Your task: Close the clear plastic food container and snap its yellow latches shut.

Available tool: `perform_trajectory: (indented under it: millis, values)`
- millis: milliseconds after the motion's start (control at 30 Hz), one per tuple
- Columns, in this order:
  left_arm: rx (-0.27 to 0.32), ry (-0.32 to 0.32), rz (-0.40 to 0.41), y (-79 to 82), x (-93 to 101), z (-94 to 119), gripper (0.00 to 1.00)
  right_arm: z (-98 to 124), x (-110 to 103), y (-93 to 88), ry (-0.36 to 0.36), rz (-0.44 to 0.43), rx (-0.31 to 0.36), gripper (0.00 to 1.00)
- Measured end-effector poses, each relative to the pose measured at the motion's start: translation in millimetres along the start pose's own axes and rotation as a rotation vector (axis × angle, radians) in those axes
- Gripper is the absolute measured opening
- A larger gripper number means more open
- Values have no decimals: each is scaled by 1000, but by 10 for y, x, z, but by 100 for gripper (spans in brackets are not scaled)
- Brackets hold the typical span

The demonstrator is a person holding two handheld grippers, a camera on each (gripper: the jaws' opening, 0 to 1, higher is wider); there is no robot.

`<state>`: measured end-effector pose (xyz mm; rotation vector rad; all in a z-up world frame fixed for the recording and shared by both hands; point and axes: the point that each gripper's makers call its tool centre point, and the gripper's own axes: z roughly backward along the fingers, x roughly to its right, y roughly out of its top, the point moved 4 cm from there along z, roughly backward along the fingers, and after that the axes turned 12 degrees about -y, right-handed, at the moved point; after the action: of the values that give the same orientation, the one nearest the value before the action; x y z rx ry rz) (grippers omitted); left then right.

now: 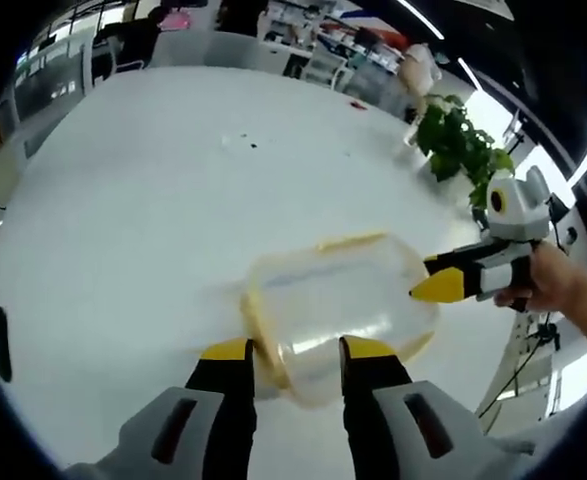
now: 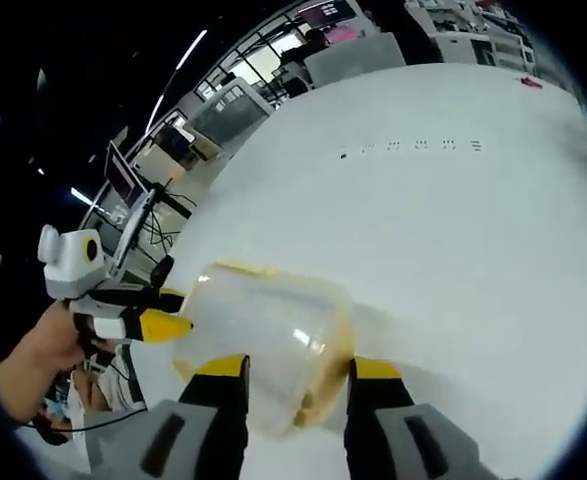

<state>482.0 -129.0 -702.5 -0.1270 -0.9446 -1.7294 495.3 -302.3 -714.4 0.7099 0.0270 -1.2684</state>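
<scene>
- Slippage is my main worry: the clear container [image 1: 338, 305] sits on the smooth white table [image 1: 123, 200], and a push from either side could skate it away before a yellow latch [image 1: 351, 241] snaps.
- Uneven pressure could also leave the lid cocked, I judge.
- My left gripper [image 1: 295, 350] has its jaws apart, straddling the container's near end, seemingly not clamped.
- My right gripper [image 2: 298, 368] is likewise spread around the opposite end; in the left gripper view its yellow tips look close together, touching the container's side.
</scene>
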Motion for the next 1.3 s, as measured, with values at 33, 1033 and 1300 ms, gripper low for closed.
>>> perform_trajectory:
  millis: [33, 1033, 1300]
  values:
    - [1, 1, 0, 0, 3, -2, 30, -2, -4, -2, 0, 4, 0, 34]
    - [0, -48, -7, -8, -72, 53, 29, 27, -63, -107, 13, -46, -30, 34]
    - [-12, -50, -18, -104, -33, 93, 30, 66, -122, -214, 11, -41, -42, 34]
